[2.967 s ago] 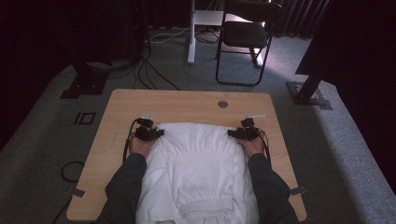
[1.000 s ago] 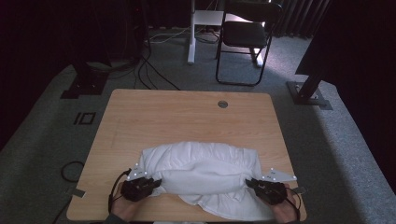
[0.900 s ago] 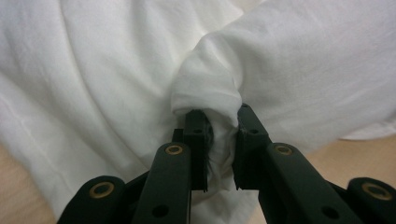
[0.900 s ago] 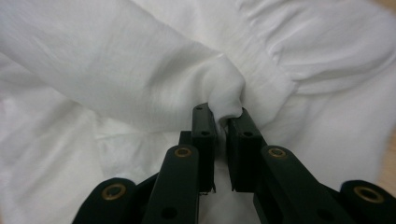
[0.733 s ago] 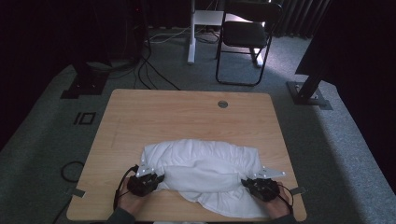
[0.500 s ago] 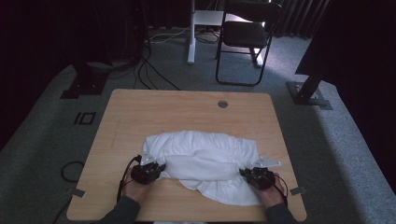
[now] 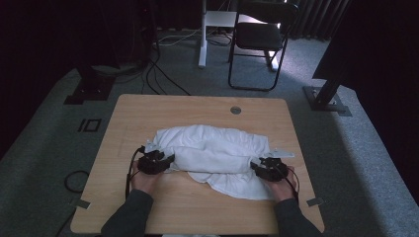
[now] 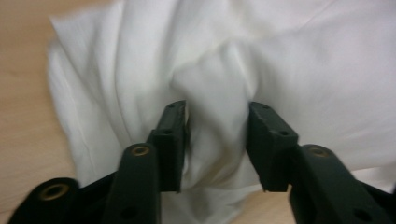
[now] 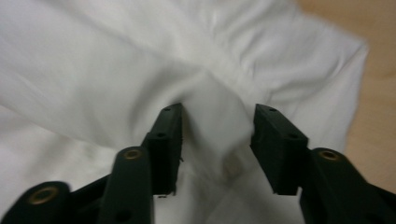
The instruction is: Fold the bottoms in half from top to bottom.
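Note:
A white garment [image 7: 212,153] lies bunched across the middle of the wooden table [image 7: 197,108]. My left gripper [image 7: 168,159] is at its left end and my right gripper [image 7: 254,166] at its right end, both pointing inward. In the left gripper view the jaws of my left gripper [image 8: 217,140] have just been opening, and a raised fold of the garment [image 8: 219,93] stands loosely between them. In the right gripper view my right gripper [image 9: 217,140] has likewise just been opening around a ridge of the garment [image 9: 210,98].
A round grommet [image 7: 235,110] sits near the table's far edge. Beyond the table stand a black folding chair [image 7: 262,39] and a white stand [image 7: 210,24]. Cables trail over the grey carpet at the far left. Bare wood lies along the near edge [image 7: 197,212].
Both hands moved away from the table's near edge toward its middle, carrying the garment's ends with them. The garment now lies farther up the table, more bunched. Both pairs of jaws have opened.

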### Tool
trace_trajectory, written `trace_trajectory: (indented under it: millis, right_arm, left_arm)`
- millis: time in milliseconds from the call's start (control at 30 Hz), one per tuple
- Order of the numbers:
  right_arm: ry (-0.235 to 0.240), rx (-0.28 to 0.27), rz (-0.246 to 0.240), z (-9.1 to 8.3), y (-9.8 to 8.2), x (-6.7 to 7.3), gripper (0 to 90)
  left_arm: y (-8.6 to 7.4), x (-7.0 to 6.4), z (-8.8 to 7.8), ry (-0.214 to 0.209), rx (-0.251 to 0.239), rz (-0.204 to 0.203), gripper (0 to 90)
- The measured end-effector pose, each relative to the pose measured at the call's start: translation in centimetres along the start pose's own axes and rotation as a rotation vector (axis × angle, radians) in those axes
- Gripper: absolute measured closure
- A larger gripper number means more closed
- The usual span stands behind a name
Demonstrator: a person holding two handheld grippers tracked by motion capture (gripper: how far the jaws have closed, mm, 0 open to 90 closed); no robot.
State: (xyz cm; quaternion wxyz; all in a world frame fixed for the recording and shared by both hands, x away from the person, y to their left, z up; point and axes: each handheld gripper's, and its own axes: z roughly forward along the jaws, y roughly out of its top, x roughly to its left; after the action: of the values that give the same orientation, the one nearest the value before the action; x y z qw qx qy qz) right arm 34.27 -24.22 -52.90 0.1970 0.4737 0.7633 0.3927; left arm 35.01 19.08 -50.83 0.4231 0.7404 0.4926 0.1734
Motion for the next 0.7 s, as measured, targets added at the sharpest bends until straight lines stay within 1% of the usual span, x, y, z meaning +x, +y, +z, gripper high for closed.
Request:
trace_trajectory:
  millis: [33, 100, 133, 167, 200, 233, 267, 300, 367, 400, 467, 533, 600, 667, 700]
  right_arm:
    - [0.003, -0.035, 0.006, -0.7, 0.4, 0.0, 47.5]
    - [0.001, -0.097, 0.009, -2.0, 1.4, 0.3, 43.8]
    - [0.003, -0.124, 0.008, -2.5, 2.0, 0.5, 42.4]
    - [0.008, -0.146, 0.004, -2.9, 2.7, 0.7, 42.4]
    - [0.019, -0.160, -0.006, -3.0, 3.3, 1.0, 42.4]
    - [0.019, -0.160, -0.006, -3.0, 3.3, 1.0, 42.4]
    - [0.028, -0.170, -0.017, -3.0, 3.9, 1.4, 42.3]
    - [0.039, -0.176, -0.040, -2.5, 5.1, 2.1, 42.4]
    - [0.057, -0.178, -0.051, -1.7, 6.0, 2.9, 42.5]
    - [0.063, -0.175, -0.061, -1.1, 6.4, 3.2, 42.5]
    - [0.073, -0.163, -0.064, 0.2, 6.9, 3.7, 42.6]
    - [0.082, -0.151, -0.050, 1.6, 7.1, 4.0, 42.9]
    - [0.092, -0.130, -0.034, 3.1, 7.2, 4.1, 43.0]
    - [0.088, -0.105, -0.030, 4.4, 7.0, 4.2, 43.0]
    - [0.087, -0.090, -0.026, 5.0, 6.8, 4.2, 43.0]
  left_arm:
    - [0.5, -0.2, -0.7, -0.002, -0.025, 0.004, 53.6]
    - [1.7, -0.5, -1.9, -0.019, -0.072, 0.007, 51.5]
    - [2.4, -0.7, -2.2, -0.029, -0.100, 0.009, 51.3]
    - [3.2, -1.0, -2.5, -0.035, -0.116, 0.017, 51.2]
    - [3.9, -1.3, -2.5, -0.043, -0.127, 0.025, 51.0]
    - [3.9, -1.3, -2.5, -0.043, -0.127, 0.025, 51.0]
    - [5.1, -2.0, -2.3, -0.051, -0.143, 0.041, 51.0]
    - [5.6, -2.3, -1.9, -0.059, -0.143, 0.046, 51.1]
    - [6.1, -3.1, -0.9, -0.067, -0.122, 0.071, 51.1]
    - [6.2, -3.5, -0.3, -0.072, -0.106, 0.085, 51.0]
    - [5.9, -3.9, 1.3, -0.070, -0.062, 0.095, 51.1]
    - [5.2, -4.0, 2.9, -0.070, -0.018, 0.088, 51.0]
    - [4.2, -3.9, 4.3, -0.061, 0.024, 0.079, 51.1]
    - [3.0, -3.7, 5.5, -0.051, 0.057, 0.076, 51.0]
    - [2.5, -3.6, 5.9, -0.054, 0.072, 0.075, 51.0]
